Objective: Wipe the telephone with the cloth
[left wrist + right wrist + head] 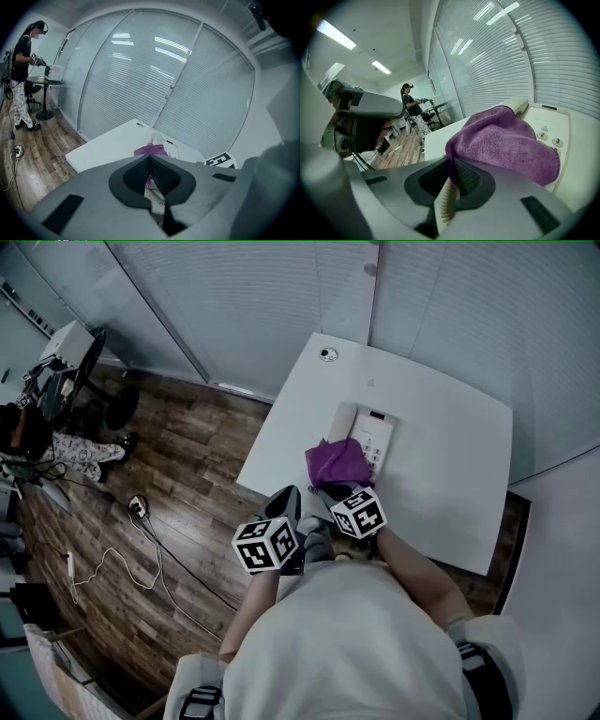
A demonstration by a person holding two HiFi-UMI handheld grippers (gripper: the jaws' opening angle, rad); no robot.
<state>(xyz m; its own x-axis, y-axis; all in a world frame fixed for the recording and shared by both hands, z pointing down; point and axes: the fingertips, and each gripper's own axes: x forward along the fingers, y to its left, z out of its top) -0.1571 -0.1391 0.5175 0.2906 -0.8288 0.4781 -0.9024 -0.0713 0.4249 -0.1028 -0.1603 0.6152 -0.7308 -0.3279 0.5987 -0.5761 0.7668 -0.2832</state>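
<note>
Right claw (451,169) clenched on the purple cloth (506,143), draped over the near left of the telephone (372,432) on the white tabletop (450,460); left claw (150,164) closed, empty, beside it — best to hold the pinch firm, press lightly, sweep overlapping strokes across keypad (547,137) and handset (519,104).

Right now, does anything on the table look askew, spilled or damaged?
Nothing stands out. The purple cloth is pinched in the right tool and draped over the telephone, which sits flat on the white table; no spill or damage shows.
</note>
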